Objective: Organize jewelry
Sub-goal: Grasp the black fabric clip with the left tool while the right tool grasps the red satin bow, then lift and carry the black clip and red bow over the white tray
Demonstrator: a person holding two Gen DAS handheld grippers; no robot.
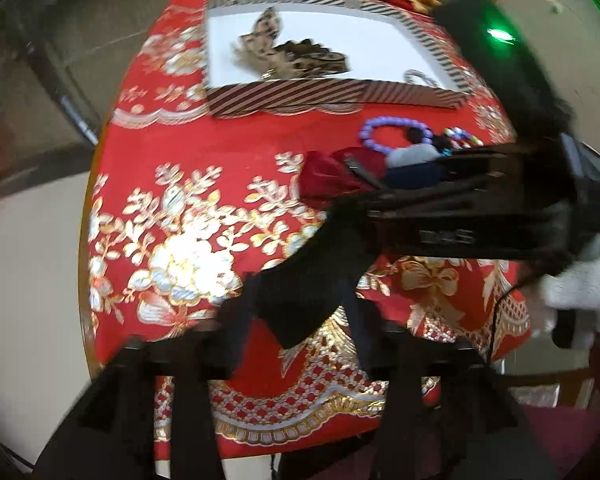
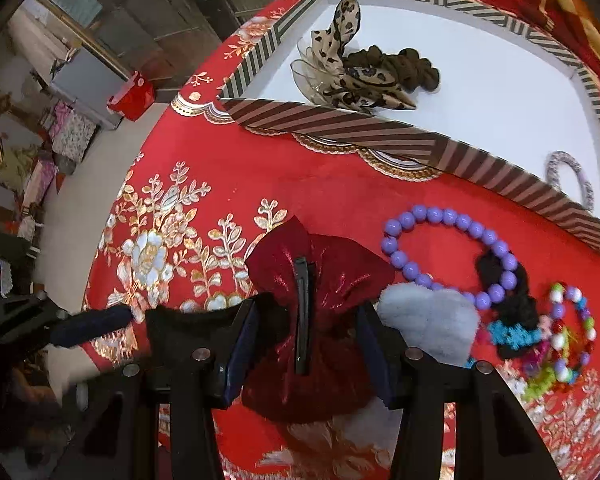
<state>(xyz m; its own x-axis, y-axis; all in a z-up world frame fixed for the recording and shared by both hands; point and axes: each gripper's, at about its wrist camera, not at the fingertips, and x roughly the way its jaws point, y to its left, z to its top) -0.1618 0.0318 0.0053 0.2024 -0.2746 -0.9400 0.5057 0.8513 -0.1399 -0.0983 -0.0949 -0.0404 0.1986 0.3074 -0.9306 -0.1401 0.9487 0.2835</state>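
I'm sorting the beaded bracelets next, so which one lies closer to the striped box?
The purple bead bracelet, a ring of single-colour beads, lies beside the striped box. The multicoloured bead bracelet sits farther out.

purple bead bracelet (image 2: 452,252), brown-striped box (image 2: 340,124), red bow (image 2: 320,280)

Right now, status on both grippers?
Right hand-held gripper open around red hair bow. Left hand-held gripper open, empty. Striped box ahead, unobstructed.

My right gripper (image 2: 306,344) was matte black plastic, with round silver screw heads on its arms and dark blue pads lining its fingers (image 2: 374,344). My left gripper (image 1: 300,356) showed black, blurred arms and a thin black cable.
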